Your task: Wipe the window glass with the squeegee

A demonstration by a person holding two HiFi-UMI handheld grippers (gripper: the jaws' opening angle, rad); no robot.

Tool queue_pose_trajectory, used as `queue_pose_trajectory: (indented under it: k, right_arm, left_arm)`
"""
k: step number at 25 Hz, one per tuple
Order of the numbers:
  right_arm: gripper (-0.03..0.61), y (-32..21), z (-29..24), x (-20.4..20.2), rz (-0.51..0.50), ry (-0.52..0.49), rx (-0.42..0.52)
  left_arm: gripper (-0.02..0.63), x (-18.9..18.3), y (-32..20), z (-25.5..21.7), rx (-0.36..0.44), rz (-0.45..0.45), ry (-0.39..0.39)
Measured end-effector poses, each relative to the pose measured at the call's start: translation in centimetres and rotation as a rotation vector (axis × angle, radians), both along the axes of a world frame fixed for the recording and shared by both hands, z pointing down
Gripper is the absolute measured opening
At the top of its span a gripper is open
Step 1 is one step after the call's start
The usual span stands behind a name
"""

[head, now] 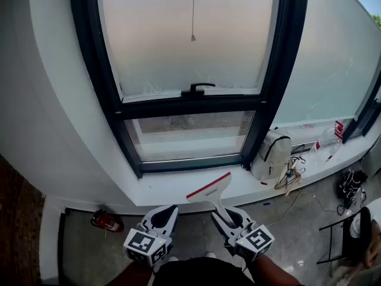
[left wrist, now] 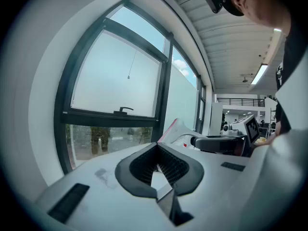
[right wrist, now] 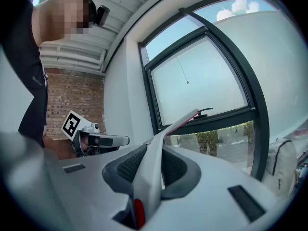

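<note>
2 claws: right claw (head: 225, 217) clamps the handle of the red-edged squeegee (head: 209, 188); left claw (head: 170, 210) pinched together, empty.

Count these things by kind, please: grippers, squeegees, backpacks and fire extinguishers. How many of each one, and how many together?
grippers: 2 (left gripper, right gripper)
squeegee: 1
backpack: 1
fire extinguisher: 1
Total: 5
</note>
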State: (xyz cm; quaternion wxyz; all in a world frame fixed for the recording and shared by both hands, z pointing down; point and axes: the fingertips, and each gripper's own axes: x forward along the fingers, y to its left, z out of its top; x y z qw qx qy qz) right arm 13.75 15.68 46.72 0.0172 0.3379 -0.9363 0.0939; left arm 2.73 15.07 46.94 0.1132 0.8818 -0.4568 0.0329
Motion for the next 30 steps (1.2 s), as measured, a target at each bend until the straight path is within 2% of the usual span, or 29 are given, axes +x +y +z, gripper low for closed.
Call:
queue_pose_trajectory:
  k: [8, 15, 23, 27, 30]
  right_arm:
    - [0.067, -0.4, 0.3, 1.0, -0.004, -0.013, 0.029]
    - [0.067, -0.8, 0.2, 3.1, -0.023, -0.026, 0.029]
    - [0.067, -1.6, 2.1, 7.2, -0.042, 0.054, -0.032]
    - [0.067, -2.7, 3.0, 8.8, -0.073, 0.092, 0.008]
    - [0.067, -4.0, 3.0, 8.4, -0.089, 0.111, 0.029]
  left_arm:
    - [0.001, 1.0, -0.2, -0.1, 0.000, 0.003, -0.008]
    - [0.002, 3.5, -1.0, 0.0, -0.004, 0.016, -0.022]
    - [0.002, 7.4, -2.2, 1.1, -0.017, -0.005, -0.060]
    - [0.002, 8.5, -2.5, 1.4, -0.029, -0.028, -0.071]
    - [0.001, 7.5, -2.7, 1.9, -0.046, -0.059, -0.083]
